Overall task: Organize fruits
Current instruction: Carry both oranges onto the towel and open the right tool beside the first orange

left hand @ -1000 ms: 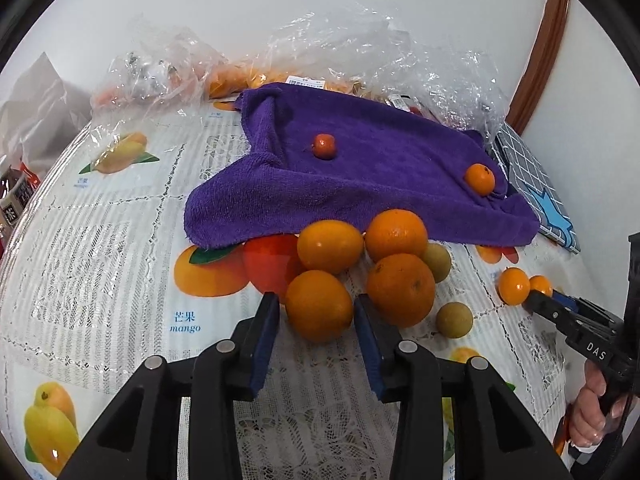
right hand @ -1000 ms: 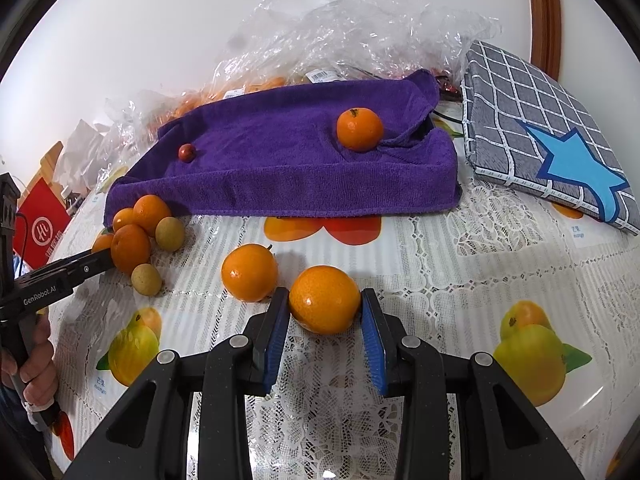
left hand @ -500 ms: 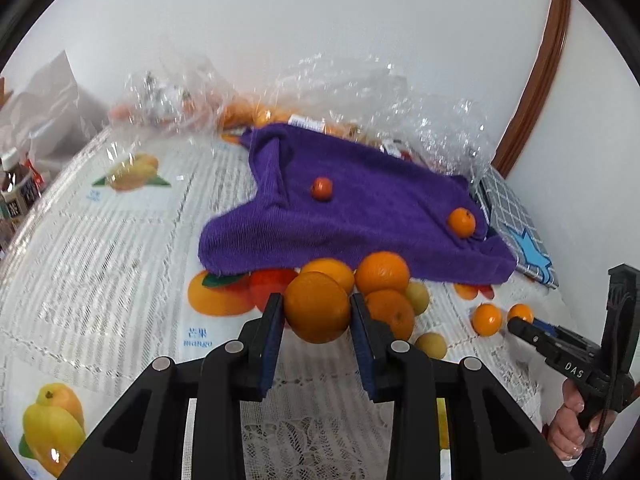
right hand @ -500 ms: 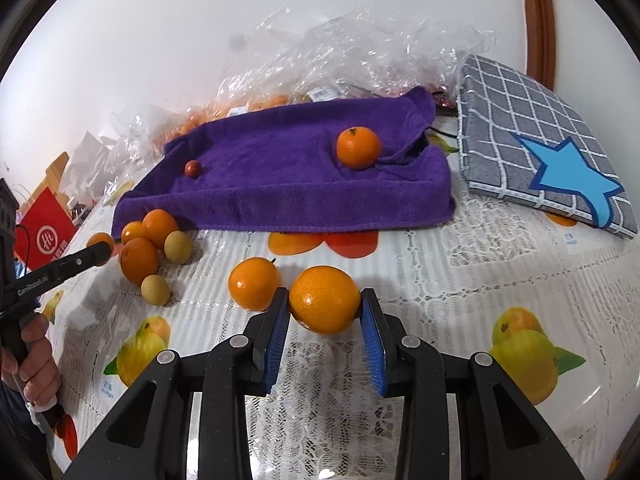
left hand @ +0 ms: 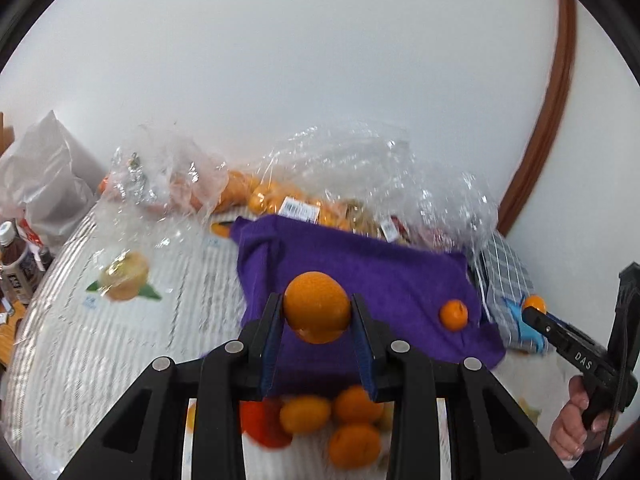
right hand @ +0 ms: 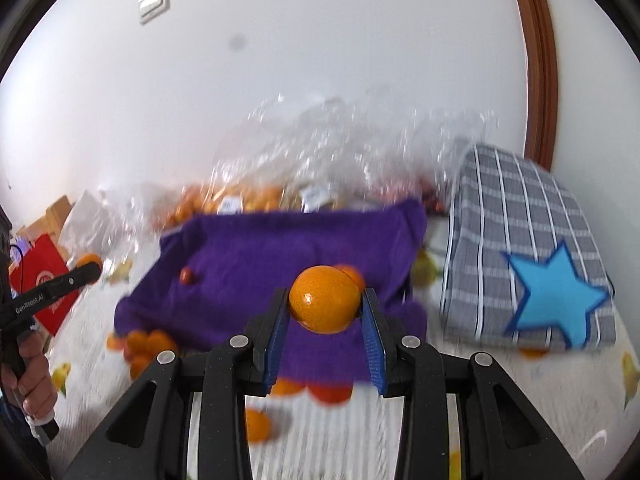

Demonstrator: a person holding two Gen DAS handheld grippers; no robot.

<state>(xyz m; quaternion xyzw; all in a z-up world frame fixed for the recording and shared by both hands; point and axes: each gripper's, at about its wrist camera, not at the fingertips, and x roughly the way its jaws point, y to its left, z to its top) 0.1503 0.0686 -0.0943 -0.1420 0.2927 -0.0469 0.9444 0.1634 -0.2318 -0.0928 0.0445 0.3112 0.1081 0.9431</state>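
You hold one orange (left hand: 317, 307) pinched in your left gripper (left hand: 317, 322) and another orange (right hand: 325, 299) in your right gripper (right hand: 325, 322), fingers clamped, both lifted before the purple towel (left hand: 384, 276), likely their destination.

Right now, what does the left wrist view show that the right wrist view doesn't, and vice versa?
Left wrist only: dark-capped bottles at the table's left edge, a white plastic bag, and the round orange clamped in the left gripper.

Right wrist only: a white wall switch, a red paper bag, the whole blue star on the grey checked cushion, and the round orange clamped in the right gripper.

Both: the purple towel carrying a small mandarin, crinkled clear plastic bags behind it, loose oranges below.
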